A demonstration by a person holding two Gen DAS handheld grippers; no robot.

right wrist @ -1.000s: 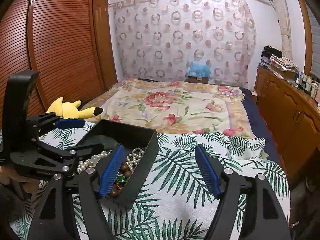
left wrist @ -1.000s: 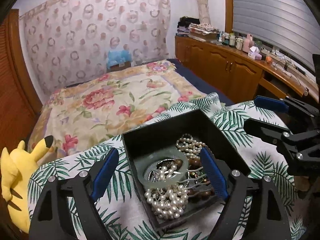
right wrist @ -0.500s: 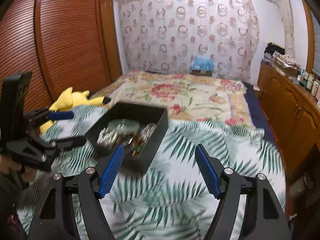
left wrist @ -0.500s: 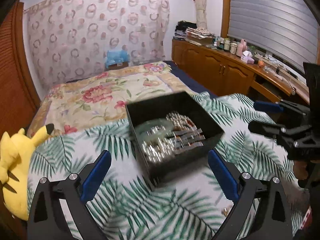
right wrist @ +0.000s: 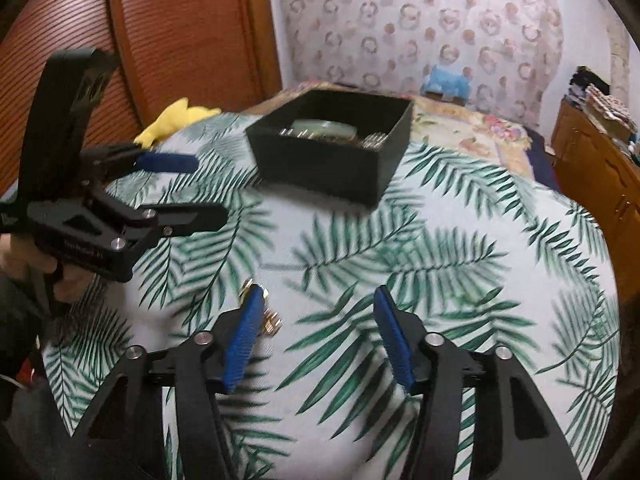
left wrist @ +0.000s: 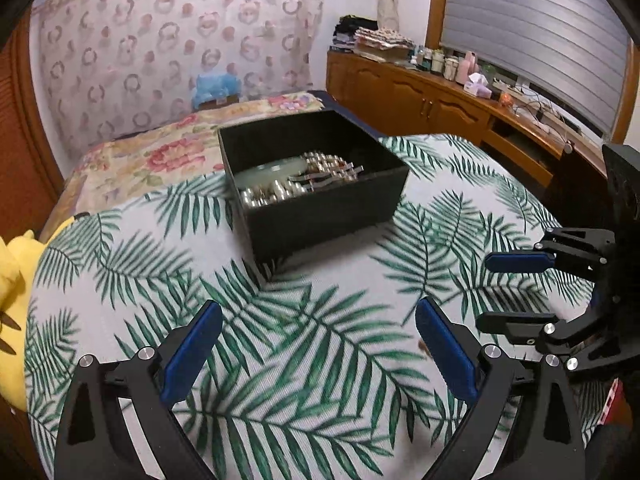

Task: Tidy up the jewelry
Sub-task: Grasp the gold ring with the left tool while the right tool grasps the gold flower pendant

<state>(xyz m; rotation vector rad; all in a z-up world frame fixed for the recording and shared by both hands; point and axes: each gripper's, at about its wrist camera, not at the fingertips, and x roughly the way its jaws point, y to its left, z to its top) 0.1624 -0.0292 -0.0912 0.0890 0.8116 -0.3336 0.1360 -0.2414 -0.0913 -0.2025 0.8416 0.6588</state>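
Note:
A black open box (left wrist: 316, 184) holding pearl strands, a pale green bangle and other pieces stands on the palm-leaf cloth (left wrist: 120, 248). My left gripper (left wrist: 318, 344) is open wide over bare cloth, well short of the box, with nothing between its fingers. In the right wrist view the box (right wrist: 332, 160) sits far ahead. My right gripper (right wrist: 318, 320) hovers low over the cloth with its jaws closing. A small gold piece (right wrist: 271, 323) lies by its left finger, partly hidden; the pads do not press on it. Each gripper shows in the other's view: right gripper (left wrist: 482, 292), left gripper (right wrist: 210, 190).
A yellow plush toy (left wrist: 12, 280) lies at the cloth's left edge. Beyond the box is a bed with a floral cover (left wrist: 160, 152). Wooden cabinets (left wrist: 420, 100) with cluttered tops line the right wall, and slatted wooden doors (right wrist: 168, 32) stand on the left.
Both grippers have drawn back from the box, which now lies farther ahead. The left jaws widened and the right jaws narrowed. The gold piece has come into the right wrist view.

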